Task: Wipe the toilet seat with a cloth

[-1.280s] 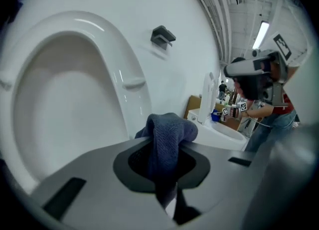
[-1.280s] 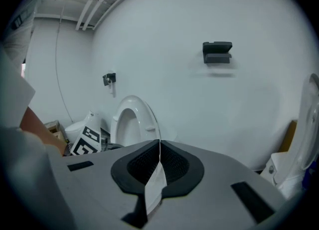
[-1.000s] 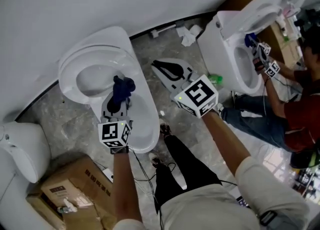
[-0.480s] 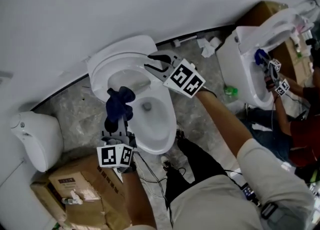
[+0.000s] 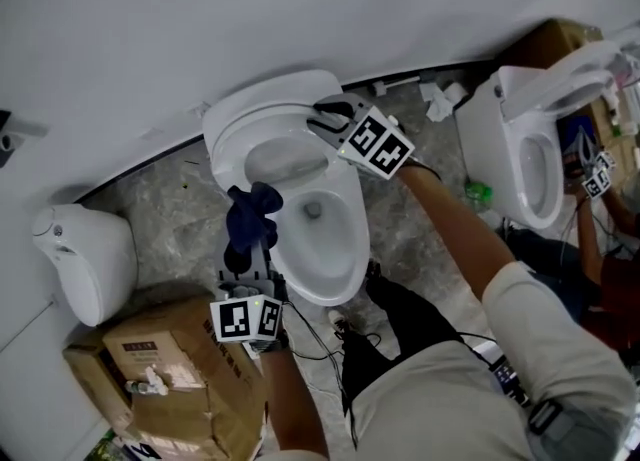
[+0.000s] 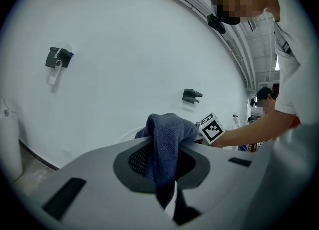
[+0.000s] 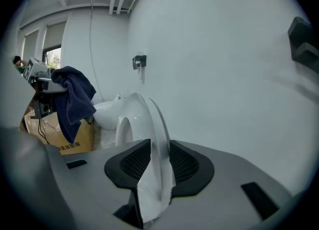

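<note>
**Site.** A white toilet (image 5: pixel 338 261) is being worked at, set against the far wall. A second toilet (image 5: pixel 520 154) is being attended by another person at the far right. A cardboard box (image 5: pixel 165 359) is being stored on the floor at the near left.

**Seat.** The toilet seat (image 5: pixel 230 134) is being stood upright at the far end of the bowl, leaning on its lid (image 5: pixel 285 159). It is judged stiff, smooth and slippery. It is presumably hinged at the far end, so it is liable to drop if let go. It is best taken at the free rim, well away from the hinge.

**Cloth.** The cloth (image 5: pixel 250 221), dark blue terry, is being carried over the bowl's left rim, apart from the seat. It is judged light, soft and limp, so it will drape and fold. It is best held by a bunch, with a loose fold left free to be pressed on the seat.

**Left gripper.** The left gripper (image 5: pixel 247 249) is being held pinched on that cloth. A wad is standing above the jaws and a tail is hanging below.

**Right gripper.** The right gripper (image 5: pixel 328 117) is being held at the right side of the raised rim. Its jaws have just been opening and are being held half spread. The edge of seat and lid is being taken between them, and both pads appear to be lying on it.

No wiping contact is being made yet.
</note>
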Available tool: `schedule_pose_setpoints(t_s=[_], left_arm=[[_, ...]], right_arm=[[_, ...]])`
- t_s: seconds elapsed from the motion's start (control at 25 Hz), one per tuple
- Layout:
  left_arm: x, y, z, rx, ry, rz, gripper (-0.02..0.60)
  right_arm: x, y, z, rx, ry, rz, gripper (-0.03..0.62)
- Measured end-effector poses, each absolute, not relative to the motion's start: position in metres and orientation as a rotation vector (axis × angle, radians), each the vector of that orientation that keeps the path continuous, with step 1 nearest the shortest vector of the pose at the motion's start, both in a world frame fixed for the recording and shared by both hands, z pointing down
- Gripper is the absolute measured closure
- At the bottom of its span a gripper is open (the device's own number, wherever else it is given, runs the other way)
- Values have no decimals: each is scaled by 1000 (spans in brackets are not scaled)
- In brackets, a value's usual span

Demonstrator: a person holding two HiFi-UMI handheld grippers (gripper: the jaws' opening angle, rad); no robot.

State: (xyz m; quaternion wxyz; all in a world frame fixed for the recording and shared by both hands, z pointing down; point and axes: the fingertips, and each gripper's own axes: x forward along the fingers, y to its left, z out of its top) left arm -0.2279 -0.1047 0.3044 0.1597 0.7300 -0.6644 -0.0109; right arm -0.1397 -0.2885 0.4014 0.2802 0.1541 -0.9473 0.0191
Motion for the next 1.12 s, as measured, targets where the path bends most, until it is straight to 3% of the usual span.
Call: schedule_pose_setpoints(t_s=[0.72, 1.12], left_arm=[[-231, -26, 276, 2113, -1900, -82, 545], [-231, 53, 267, 2135, -1897, -72, 545]], right_arm=[[-107, -217, 392, 400, -2417, 5, 474], [-71, -117, 404, 470, -2375, 5, 439]])
